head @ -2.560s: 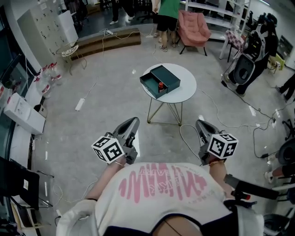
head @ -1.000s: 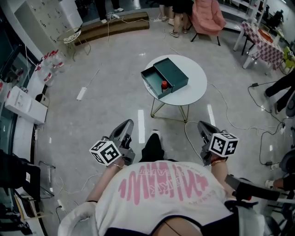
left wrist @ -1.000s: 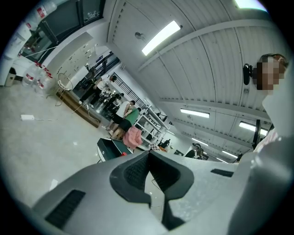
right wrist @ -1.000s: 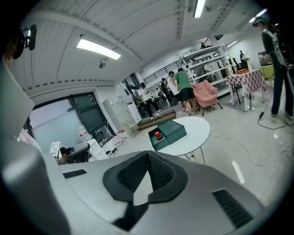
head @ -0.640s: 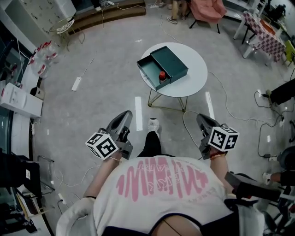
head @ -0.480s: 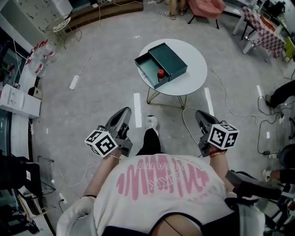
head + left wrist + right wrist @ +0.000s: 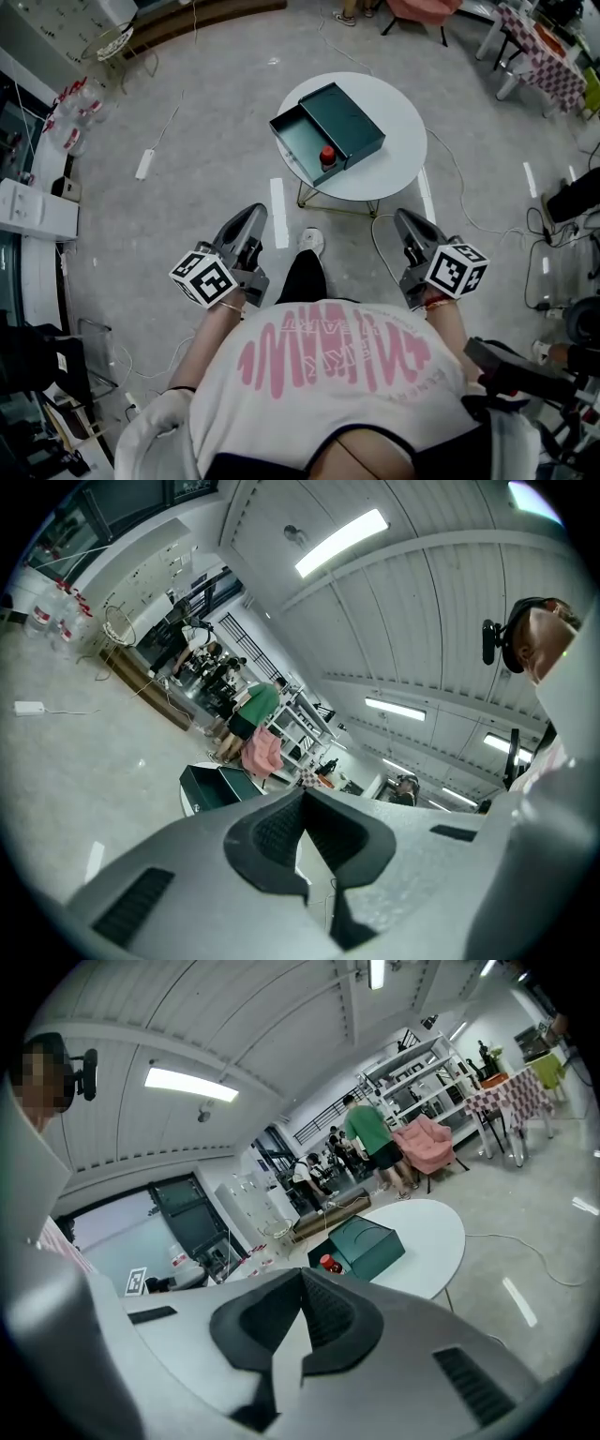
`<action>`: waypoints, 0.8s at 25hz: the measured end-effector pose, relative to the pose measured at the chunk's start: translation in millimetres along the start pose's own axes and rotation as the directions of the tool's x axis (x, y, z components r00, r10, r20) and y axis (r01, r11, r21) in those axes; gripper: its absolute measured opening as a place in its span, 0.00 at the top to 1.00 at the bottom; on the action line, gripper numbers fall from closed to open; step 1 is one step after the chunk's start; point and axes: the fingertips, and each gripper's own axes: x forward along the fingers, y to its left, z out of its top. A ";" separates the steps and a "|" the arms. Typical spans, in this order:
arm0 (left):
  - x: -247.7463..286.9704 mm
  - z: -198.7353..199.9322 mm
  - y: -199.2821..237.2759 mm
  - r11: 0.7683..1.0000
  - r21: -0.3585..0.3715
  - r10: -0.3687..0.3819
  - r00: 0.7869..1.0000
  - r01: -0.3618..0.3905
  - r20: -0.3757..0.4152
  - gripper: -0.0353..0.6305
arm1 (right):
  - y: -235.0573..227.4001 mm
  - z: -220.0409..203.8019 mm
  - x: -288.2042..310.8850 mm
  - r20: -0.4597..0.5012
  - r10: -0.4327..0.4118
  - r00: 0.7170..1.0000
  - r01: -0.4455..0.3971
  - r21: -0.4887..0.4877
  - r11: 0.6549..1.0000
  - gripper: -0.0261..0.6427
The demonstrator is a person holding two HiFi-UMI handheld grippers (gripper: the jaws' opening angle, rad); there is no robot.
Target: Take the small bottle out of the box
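Observation:
A dark green box [image 7: 328, 126] with its drawer pulled out stands on a round white table [image 7: 398, 141]. Inside the drawer stands a small bottle with a red cap [image 7: 327, 156]. The right gripper view also shows the box [image 7: 367, 1244] and the bottle [image 7: 329, 1264] on the table [image 7: 422, 1241]. My left gripper [image 7: 251, 220] and right gripper [image 7: 407, 223] are both shut and empty. They are held near my body, well short of the table. In the left gripper view the box [image 7: 211, 785] shows beyond the shut jaws.
The table stands on thin metal legs [image 7: 309, 199] on a grey floor with white tape marks [image 7: 278, 212] and cables [image 7: 459, 202]. A pink chair [image 7: 424, 1143] and people [image 7: 367, 1138] are at the far side of the room. My shoe [image 7: 311, 242] is just before the table.
I have walked toward the table, so the box and bottle sit closer to me in the head view. Both grippers stay shut and empty at my sides.

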 end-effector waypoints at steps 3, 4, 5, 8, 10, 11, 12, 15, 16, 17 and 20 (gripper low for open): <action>23.7 8.9 17.4 1.000 -0.006 0.006 1.000 -0.006 -0.011 0.94 | -11.4 15.3 24.2 0.004 0.007 1.000 -0.007 0.019 1.000 0.95; 31.4 10.2 22.9 1.000 -0.009 0.011 1.000 -0.011 -0.017 0.94 | -15.2 19.4 32.4 0.003 0.010 1.000 -0.010 0.024 1.000 0.95; 38.6 11.2 28.1 1.000 -0.013 0.017 1.000 -0.017 -0.023 0.94 | -18.8 22.6 40.5 0.000 0.013 1.000 -0.013 0.029 1.000 0.95; 59.6 17.8 47.1 0.999 -0.026 0.041 0.998 -0.042 -0.036 0.94 | -28.8 34.2 68.5 -0.018 0.029 0.999 -0.028 0.050 0.998 0.95; 77.0 28.1 63.3 0.998 -0.032 0.050 0.998 -0.051 -0.036 0.94 | -34.9 48.3 91.7 -0.022 0.046 0.999 -0.045 0.056 0.997 0.96; 85.1 33.3 71.2 0.998 -0.030 0.051 0.998 -0.052 -0.037 0.94 | -37.2 54.8 103.3 -0.023 0.056 0.998 -0.055 0.056 0.997 0.95; 91.2 37.2 78.0 0.998 -0.029 0.052 0.998 -0.053 -0.038 0.94 | -38.7 58.9 113.6 -0.025 0.065 0.998 -0.064 0.057 0.996 0.95; 95.1 37.8 91.5 0.997 -0.036 0.065 0.997 -0.067 -0.051 0.94 | -38.7 55.2 132.1 -0.039 0.086 0.996 -0.083 0.073 0.994 0.95; 95.2 36.0 96.0 0.996 -0.044 0.070 0.996 -0.073 -0.055 0.94 | -39.5 51.5 137.1 -0.042 0.090 0.995 -0.086 0.081 0.993 0.95; 96.2 33.8 101.6 0.996 -0.051 0.076 0.995 -0.079 -0.062 0.94 | -41.5 47.7 143.3 -0.047 0.093 0.995 -0.088 0.092 0.992 0.95; 105.9 26.3 124.0 0.993 -0.060 0.091 0.991 -0.098 -0.102 0.94 | -53.1 37.3 169.9 -0.060 0.103 0.993 -0.093 0.147 0.985 0.95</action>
